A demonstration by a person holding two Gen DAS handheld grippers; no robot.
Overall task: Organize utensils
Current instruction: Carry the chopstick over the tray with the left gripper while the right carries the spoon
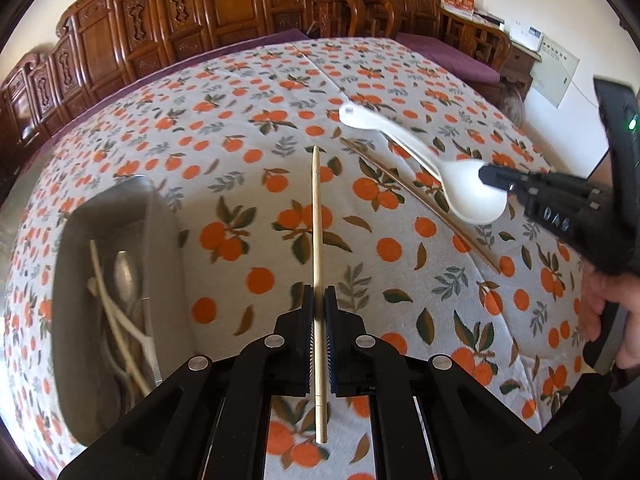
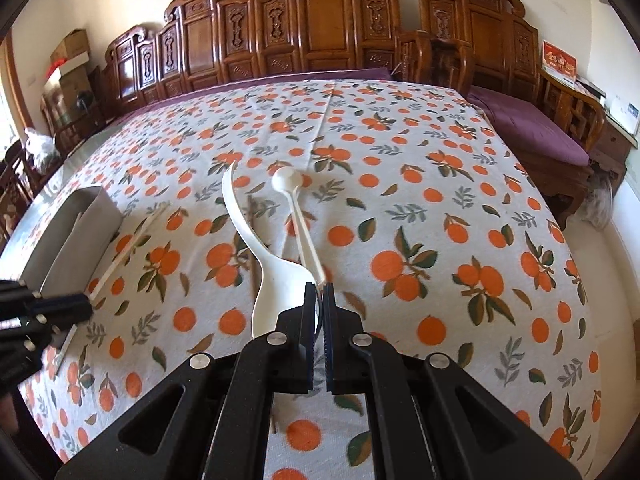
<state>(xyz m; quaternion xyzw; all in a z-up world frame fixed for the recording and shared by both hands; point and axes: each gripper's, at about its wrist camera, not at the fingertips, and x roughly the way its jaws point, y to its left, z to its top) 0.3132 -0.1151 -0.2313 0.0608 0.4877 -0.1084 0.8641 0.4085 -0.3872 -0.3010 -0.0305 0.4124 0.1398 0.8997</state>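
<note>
Pinching a light, stiff chopstick (image 1: 318,272) low in our left gripper (image 1: 319,320), we clamp the right gripper (image 2: 319,320) on a slick white spoon (image 2: 276,276) at frame centre.

A: Identify the covering.
B: Tablecloth (image 2: 440,208), orange-fruit print, spread flat.
A: Background?
B: Carved wooden chairs (image 2: 320,28) line the wall; purple cushion (image 2: 532,128) at right; cardboard boxes (image 2: 70,60) stacked at left.

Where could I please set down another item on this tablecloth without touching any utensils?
The cloth's far half, toward the carved wooden benches, is bare, as is the right side beyond the white spoons. It is crowded near the metal tray and around the brown chopstick.
</note>
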